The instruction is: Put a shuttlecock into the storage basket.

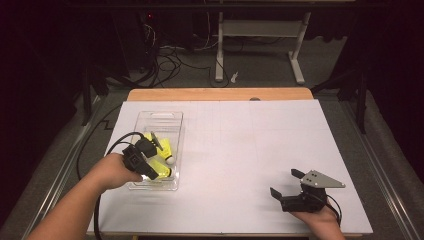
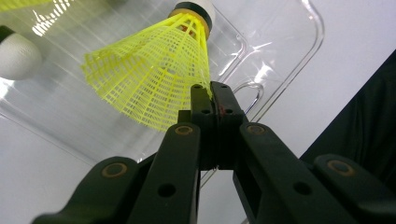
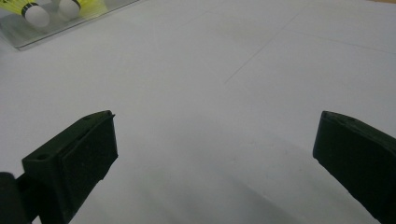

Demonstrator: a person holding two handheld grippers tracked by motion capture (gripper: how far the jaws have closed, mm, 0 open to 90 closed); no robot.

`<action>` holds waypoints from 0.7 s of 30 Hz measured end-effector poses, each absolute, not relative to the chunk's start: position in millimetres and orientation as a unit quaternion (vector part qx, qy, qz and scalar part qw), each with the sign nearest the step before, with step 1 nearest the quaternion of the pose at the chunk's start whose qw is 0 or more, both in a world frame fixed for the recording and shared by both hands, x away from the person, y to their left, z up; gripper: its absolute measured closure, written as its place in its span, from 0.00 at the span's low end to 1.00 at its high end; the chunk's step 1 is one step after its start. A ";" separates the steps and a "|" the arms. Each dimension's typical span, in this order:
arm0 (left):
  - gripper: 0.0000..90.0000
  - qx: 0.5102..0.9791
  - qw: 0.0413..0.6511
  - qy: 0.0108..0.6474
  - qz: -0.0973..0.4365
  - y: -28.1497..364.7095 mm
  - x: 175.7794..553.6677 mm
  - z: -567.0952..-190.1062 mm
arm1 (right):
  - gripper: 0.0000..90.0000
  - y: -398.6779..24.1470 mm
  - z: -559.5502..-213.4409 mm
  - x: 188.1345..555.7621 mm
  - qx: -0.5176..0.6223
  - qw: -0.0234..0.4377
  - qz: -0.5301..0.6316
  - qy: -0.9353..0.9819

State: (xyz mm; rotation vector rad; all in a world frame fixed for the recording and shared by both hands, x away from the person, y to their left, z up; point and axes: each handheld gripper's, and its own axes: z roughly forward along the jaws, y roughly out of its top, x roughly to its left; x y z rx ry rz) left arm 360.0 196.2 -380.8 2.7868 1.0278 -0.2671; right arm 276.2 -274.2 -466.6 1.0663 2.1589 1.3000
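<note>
**Left gripper clamped on shuttlecock skirt at the clear tray; right gripper idle and open**

**Left gripper.** The left gripper (image 1: 150, 162) sits over the near end of the clear plastic tray (image 1: 161, 116), which lies near the left edge of the white table (image 1: 250, 145), about midway between its far and near edges. In the left gripper view, the two black jaws stand pressed together, and the edge of the yellow mesh skirt of a shuttlecock (image 2: 154, 79) is pinched between their tips. The shuttlecock is tilted, with its white cork head and dark band pointing away from the gripper toward the tray's far wall. Whether the shuttlecock rests on the tray floor or is lifted clear of it cannot be told.

**Tray contents.** A second shuttlecock (image 2: 16, 55) lies in the tray beside the gripped one; its white cork head shows at the left edge of the left gripper view. In the high view, the yellow skirts group at the near half of the tray, partly covered by the gripper.

**Right gripper.** The right gripper (image 1: 286, 186) is held near the right near corner of the table, well apart from the tray. Its jaws stand wide apart with bare table surface between them. The grey three-cornered plate is on top. The right gripper view shows the tray at the upper left corner, far off.
</note>
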 end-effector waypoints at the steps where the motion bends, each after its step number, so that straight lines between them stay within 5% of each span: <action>1: 1.00 0.932 0.079 0.343 -0.090 196.7 360.0 -381.8 | 0.00 -274.1 -466.6 276.3 0.381 0.201 0.465 0.773; 21: 0.99 0.925 0.082 0.358 -0.098 203.5 359.4 -389.5 | 0.00 -273.3 -467.1 276.5 0.383 0.201 0.463 0.774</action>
